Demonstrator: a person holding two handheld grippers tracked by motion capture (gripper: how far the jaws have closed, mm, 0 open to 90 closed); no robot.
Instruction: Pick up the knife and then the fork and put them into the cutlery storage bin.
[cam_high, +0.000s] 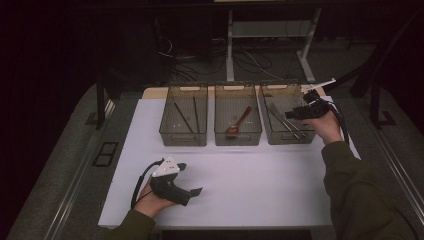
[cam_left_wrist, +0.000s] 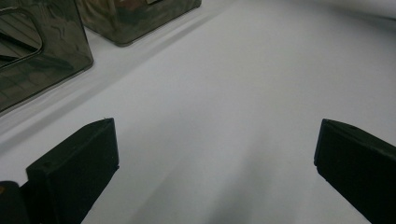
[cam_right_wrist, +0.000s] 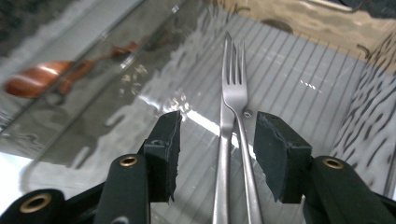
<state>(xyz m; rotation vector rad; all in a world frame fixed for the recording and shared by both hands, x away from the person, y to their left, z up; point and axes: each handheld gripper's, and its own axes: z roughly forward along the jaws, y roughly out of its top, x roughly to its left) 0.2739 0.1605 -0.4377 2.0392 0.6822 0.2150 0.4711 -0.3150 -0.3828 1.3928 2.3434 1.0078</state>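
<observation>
- Three clear bins stand in a row at the far side of the white bench (cam_high: 250, 180); take the middle bin (cam_high: 238, 116), the one with the wooden spoon (cam_high: 239, 123), as the landmark.
- Left of the middle bin, the left bin (cam_high: 183, 117) holds dark chopsticks (cam_high: 186, 116); nothing needs doing there.
- Well in front of the middle bin and toward its left, the left gripper (cam_high: 192, 179) rests on the bench with its fingers (cam_left_wrist: 77, 170) spread wide and nothing between them (fine to leave it parked).
- Right of the middle bin, the right bin (cam_high: 286, 117) holds two forks (cam_right_wrist: 233, 140) lying side by side on its ribbed floor.
- The right gripper (cam_right_wrist: 215, 154) hangs over those forks, fingers (cam_right_wrist: 163, 154) released on either side, pads clear of the metal.
- To finish the drop cleanly, I would lift straight up out of the right bin, keeping the fingers apart so neither catches a handle or the wall.
</observation>
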